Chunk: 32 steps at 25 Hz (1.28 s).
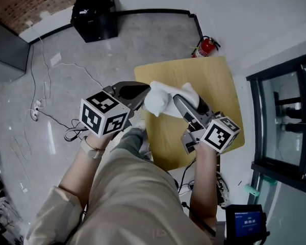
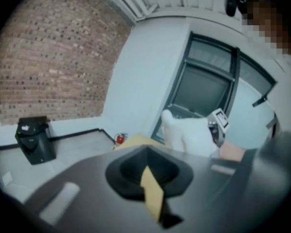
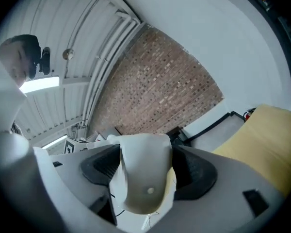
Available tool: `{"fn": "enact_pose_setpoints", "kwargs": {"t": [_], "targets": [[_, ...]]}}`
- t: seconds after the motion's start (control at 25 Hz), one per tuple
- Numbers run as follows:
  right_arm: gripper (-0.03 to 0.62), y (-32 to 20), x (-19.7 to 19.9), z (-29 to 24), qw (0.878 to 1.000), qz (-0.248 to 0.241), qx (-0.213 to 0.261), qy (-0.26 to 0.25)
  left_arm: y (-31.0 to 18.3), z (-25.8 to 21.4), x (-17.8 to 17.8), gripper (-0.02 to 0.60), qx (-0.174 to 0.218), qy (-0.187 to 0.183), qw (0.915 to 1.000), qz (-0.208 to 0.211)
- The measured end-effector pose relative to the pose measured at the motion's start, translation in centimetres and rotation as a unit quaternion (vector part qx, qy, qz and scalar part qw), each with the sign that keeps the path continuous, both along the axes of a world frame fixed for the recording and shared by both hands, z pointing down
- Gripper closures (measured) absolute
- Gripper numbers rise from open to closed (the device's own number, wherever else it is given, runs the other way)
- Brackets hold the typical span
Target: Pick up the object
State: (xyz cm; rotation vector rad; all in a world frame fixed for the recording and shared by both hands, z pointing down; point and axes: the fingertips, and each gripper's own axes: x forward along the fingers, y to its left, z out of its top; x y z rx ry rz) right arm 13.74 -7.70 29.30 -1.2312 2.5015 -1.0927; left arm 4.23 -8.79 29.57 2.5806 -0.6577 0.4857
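A white, smooth, rounded object (image 1: 162,99) hangs above the yellow table (image 1: 217,83), and my right gripper (image 1: 185,100) is shut on it. In the right gripper view the object (image 3: 143,178) fills the gap between the two dark pads, and the view tilts up toward the brick wall and ceiling. My left gripper (image 1: 142,92) sits just left of the object, its dark jaws together with nothing between them. In the left gripper view only a thin slit shows between the jaws of the left gripper (image 2: 151,181), with the white object (image 2: 186,132) ahead of it.
A red fire extinguisher (image 1: 206,47) stands on the floor behind the table. A black box (image 1: 94,17) sits by the far wall, and cables (image 1: 43,88) trail over the grey floor at left. A dark window frame (image 1: 285,116) runs along the right.
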Motion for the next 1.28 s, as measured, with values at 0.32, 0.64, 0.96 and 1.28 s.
{"fn": "enact_pose_setpoints", "kwargs": {"t": [0.32,0.64,0.96,1.28], "targets": [[0.244,1.1,-8.5,-3.7,0.998,-0.019,0.035,-0.056,0.9,-4.4,-8.1,0.581,0.034,-0.002,0.9984,-0.045],[0.244,1.1,-8.9,-3.9,0.992,-0.020,0.019,-0.120,1.3,-5.3,-8.3,0.581,0.031,-0.021,0.9975,-0.059],[0.244,0.8,-9.5,-3.7,0.989,-0.023,0.012,-0.147,1.5,-5.5,-8.8,0.581,0.030,-0.015,0.9967,-0.074],[0.246,1.1,-7.6,-3.3,0.987,0.000,0.016,-0.159,1.5,-4.5,-6.2,0.580,0.029,-0.015,0.9989,-0.034]]}}
